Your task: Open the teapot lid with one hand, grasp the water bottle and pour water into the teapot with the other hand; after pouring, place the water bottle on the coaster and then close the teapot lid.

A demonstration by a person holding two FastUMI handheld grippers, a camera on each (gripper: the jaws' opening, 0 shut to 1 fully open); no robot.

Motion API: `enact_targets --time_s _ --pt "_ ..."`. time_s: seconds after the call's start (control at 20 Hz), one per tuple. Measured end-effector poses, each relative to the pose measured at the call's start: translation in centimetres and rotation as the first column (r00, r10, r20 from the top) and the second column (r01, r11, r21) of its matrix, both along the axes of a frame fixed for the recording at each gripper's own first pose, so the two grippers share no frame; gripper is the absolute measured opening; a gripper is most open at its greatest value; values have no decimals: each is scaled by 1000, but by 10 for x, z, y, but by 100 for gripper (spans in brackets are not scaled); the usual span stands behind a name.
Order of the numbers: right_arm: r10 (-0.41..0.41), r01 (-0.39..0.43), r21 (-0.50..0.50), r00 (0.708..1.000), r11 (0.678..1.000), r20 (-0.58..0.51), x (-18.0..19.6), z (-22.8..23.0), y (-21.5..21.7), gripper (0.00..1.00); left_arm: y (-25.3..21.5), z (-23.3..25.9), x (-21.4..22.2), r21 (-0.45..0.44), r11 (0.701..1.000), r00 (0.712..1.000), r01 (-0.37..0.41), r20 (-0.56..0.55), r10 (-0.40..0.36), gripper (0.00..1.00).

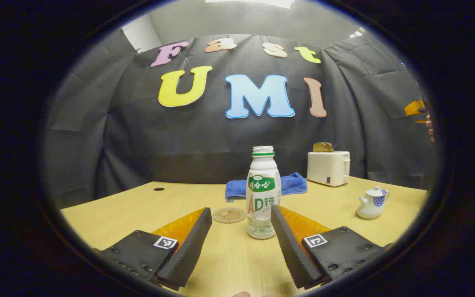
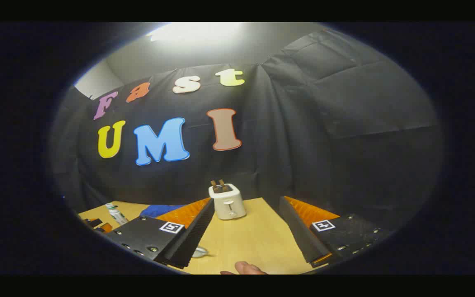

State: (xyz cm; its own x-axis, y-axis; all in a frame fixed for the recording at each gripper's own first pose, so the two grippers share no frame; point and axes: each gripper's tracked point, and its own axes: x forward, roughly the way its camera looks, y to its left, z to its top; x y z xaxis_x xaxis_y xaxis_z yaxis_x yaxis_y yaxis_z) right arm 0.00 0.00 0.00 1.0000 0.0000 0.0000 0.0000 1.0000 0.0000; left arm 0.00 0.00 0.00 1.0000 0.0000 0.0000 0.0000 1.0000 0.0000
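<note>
Teapot (image 1: 372,202), small white-and-blue china, keeps its lid on. My left hand-held gripper (image 1: 241,231) gapes before the uncapped white plastic bottle (image 1: 263,192); the right hand-held gripper (image 2: 245,231) gapes too. I fear an off-centre squeeze tipping that bottle.

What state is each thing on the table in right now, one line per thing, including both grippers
water bottle: upright, cap off, standing between the open fingers, untouched
teapot: upright, lid on
coaster: flat, bare
blue cloth: crumpled behind the bottle
toaster: upright, bread sticking out of the slots
left gripper: open
right gripper: open, holding nothing
</note>
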Motion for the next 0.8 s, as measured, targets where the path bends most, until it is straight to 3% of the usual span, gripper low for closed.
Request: enact_targets --time_s 0.2,0.35,0.6,0.8 --pt "107 -113 -57 989 992 -106 -19 -117 98 97 2 0 -3 0 1000 1000 -19 0 19 100" --pt "125 -138 -85 982 987 -139 -25 -164 140 98 1 0 -5 0 1000 1000 -13 1 13 100" --pt "94 -112 -158 989 981 -118 -15 -183 155 97 -4 2 -21 -11 999 999 -41 3 41 100" --pt "126 -141 -164 987 976 -102 -9 -190 165 97 -45 2 -32 2 998 998 64 1 -64 99"
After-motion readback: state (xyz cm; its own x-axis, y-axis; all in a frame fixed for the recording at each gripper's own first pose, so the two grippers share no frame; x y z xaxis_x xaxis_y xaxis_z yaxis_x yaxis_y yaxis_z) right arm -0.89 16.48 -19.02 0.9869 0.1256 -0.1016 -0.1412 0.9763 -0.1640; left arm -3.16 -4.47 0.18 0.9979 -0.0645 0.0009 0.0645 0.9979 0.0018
